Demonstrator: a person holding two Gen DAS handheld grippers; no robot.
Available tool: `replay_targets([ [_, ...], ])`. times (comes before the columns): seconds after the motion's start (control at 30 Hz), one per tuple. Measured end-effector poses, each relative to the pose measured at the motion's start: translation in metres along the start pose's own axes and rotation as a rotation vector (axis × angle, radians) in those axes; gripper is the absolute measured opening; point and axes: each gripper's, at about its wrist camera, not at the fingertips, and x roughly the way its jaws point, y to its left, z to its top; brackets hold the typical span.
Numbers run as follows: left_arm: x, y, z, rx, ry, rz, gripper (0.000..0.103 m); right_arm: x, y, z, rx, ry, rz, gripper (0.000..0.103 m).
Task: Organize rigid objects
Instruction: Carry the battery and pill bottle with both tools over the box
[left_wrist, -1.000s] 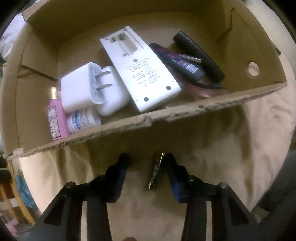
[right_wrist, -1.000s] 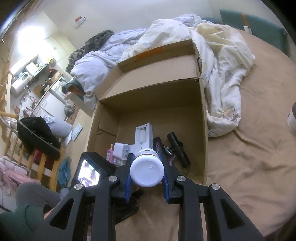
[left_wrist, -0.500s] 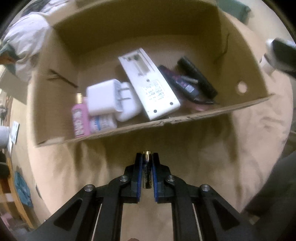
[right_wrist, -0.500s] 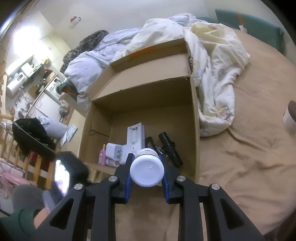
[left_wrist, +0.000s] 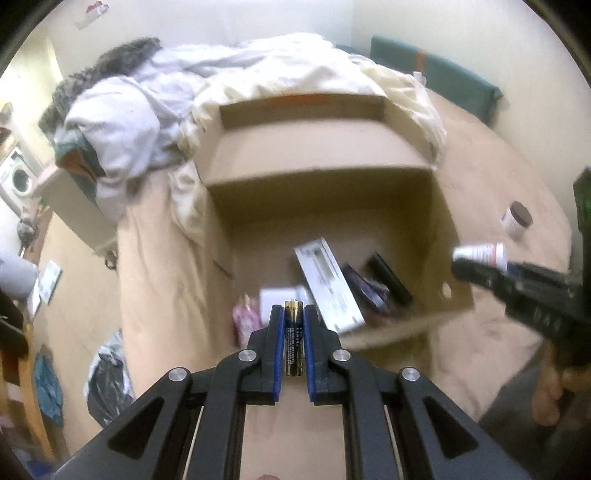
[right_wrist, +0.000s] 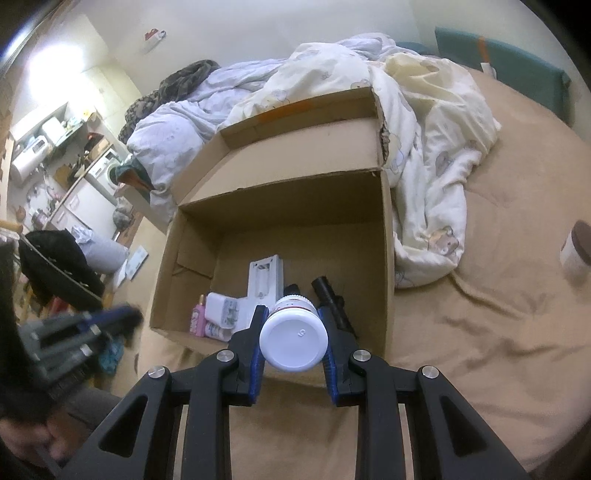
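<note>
Fingers of your left gripper (left_wrist: 293, 321) are pinching a battery (left_wrist: 293, 338) above the cardboard box (left_wrist: 384, 334); your right gripper (right_wrist: 293, 319) is clamping a white bottle (right_wrist: 293, 341). Releasing early risks the battery rolling across the bed (right_wrist: 498, 314).

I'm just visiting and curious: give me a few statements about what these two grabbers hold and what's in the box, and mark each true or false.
1. The left gripper is shut on a battery. True.
2. The right gripper is empty. False: it is shut on a white bottle.
3. The box is closed. False: it is open, with things inside.
4. A pink bottle stands in the box. True.
5. A brown-lidded jar sits in the box. False: it sits on the bedsheet.
</note>
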Motion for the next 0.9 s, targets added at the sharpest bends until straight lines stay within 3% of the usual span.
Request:
replay_targets([
  [0.37, 0.064, 0.008, 0.023, 0.002, 0.046, 0.048, 0.009, 0.054, 0.015, 0.019, -0.057, 0.079, -0.037, 0.028],
  [0.67, 0.116, 0.006, 0.007, -0.002, 0.134, 0.050, 0.009, 0.099, 0.018, 0.002, -0.011, 0.247, -0.010, 0.028],
  [0.9, 0.129, 0.002, 0.001, 0.002, 0.176, 0.047, 0.009, 0.109, 0.021, -0.008, -0.007, 0.298, -0.023, 0.028],
])
